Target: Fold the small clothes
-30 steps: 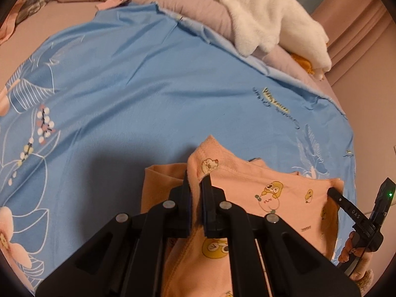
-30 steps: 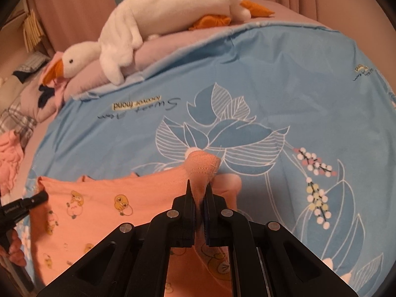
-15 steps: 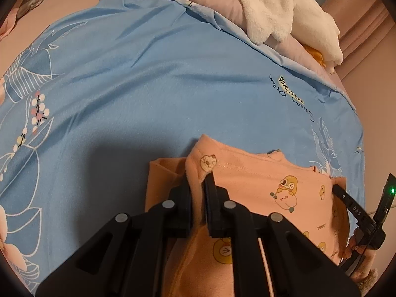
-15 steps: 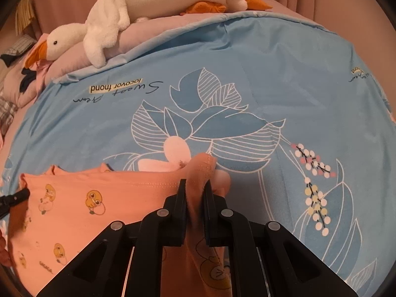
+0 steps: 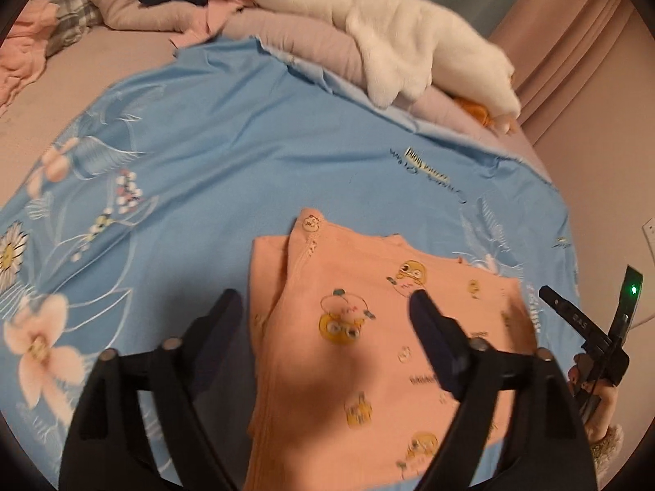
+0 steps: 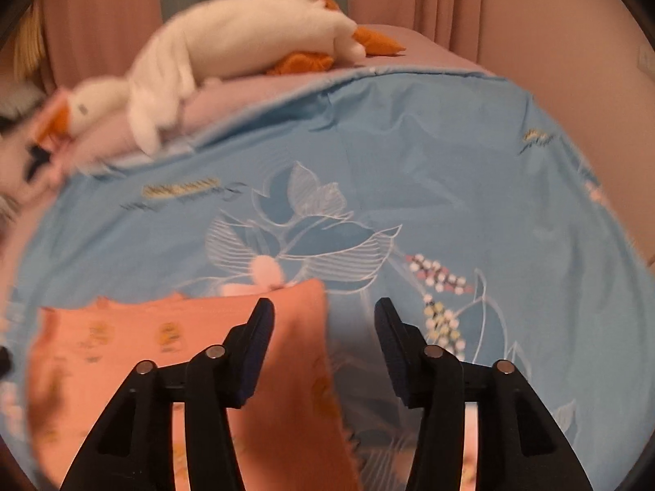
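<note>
Here, a small peach garment (image 5: 368, 339) printed with cartoon ducks is being shown lying flat on a blue floral sheet (image 5: 229, 151), folded so that one layer is overlapping another along its left side. The left gripper (image 5: 327, 311) is being held just above the garment with its jaws spread wide, nothing being pinched between them; the left finger is being seen over the sheet just beside the cloth's edge, the right finger over the printed fabric. In the right wrist view, the same garment (image 6: 163, 339) is being seen at the lower left, its upper right corner reaching between the fingers. The right gripper (image 6: 323, 319) is likewise being held with its jaws parted and nothing gripped; one finger is being seen over the peach cloth, the other over the bare sheet (image 6: 450, 172). Whether either gripper's fingers are touching the fabric cannot be told. The right gripper's body (image 5: 589, 327), with a green light lit, is being glimpsed at the right edge of the left wrist view, just beside the garment. A white plush goose (image 5: 393, 32) is being seen lying along the mauve bedding (image 5: 286, 37) beyond the sheet, well apart from the garment, and it (image 6: 245, 41) is also being shown, blurred, in the right wrist view.
</note>
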A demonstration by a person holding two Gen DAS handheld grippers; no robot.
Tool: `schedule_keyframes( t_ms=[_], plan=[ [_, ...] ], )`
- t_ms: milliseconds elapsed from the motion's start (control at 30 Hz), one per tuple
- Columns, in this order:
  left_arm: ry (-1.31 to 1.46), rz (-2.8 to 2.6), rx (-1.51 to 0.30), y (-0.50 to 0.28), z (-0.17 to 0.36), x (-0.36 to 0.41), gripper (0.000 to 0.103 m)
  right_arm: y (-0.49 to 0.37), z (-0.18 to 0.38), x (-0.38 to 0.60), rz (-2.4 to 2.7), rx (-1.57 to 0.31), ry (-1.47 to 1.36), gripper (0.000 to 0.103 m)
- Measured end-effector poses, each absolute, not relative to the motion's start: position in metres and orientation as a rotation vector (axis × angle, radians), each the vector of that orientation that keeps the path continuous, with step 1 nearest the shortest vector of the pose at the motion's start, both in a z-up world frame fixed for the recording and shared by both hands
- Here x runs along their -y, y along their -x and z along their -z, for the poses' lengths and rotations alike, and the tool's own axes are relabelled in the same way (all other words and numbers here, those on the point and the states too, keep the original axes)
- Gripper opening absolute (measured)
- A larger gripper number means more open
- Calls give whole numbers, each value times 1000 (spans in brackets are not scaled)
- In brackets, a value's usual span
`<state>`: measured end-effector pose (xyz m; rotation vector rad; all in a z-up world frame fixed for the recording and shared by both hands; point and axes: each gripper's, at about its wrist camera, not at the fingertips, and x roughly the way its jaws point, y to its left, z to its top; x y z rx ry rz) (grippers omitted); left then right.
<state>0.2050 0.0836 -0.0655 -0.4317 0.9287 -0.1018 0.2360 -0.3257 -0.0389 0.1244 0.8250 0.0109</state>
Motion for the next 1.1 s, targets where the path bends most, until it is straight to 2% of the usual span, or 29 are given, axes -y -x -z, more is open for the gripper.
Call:
schedule_keyframes(
  t_ms=[33, 67, 333, 533, 600, 700, 733, 800, 867, 967, 1100],
  plan=[
    [442, 105, -926, -197, 64, -86, 90, -229, 37, 329, -41, -820, -163, 72],
    [452, 107, -929, -190, 65, -88, 90, -217, 35, 336, -82, -809, -226, 76],
    [516, 96, -1063, -148, 112, -93, 87, -140, 73, 363, -147, -852, -459, 76],
    [556, 158, -1073, -148, 132, -78, 69, -118, 117, 366, -160, -924, -622, 76],
    [551, 162, -1076, -154, 132, -74, 58, -114, 118, 362, -164, -901, -636, 76],
    [583, 167, -1073, -159, 136, -72, 51, -123, 119, 354, -213, -877, -671, 76],
    [596, 169, -1069, -159, 137, -72, 48, -125, 122, 353, -232, -872, -688, 70],
    [624, 177, -1067, -160, 138, -74, 29, -135, 125, 348, -248, -857, -692, 54],
    [670, 194, -1073, -161, 140, -75, 21, -143, 127, 343, -237, -851, -671, 26],
    [629, 174, -1057, -156, 131, -70, 16, -143, 123, 336, -215, -848, -627, 16],
    [583, 181, -1013, -142, 111, -63, 15, -122, 102, 336, -204, -809, -571, 13]
  ],
)
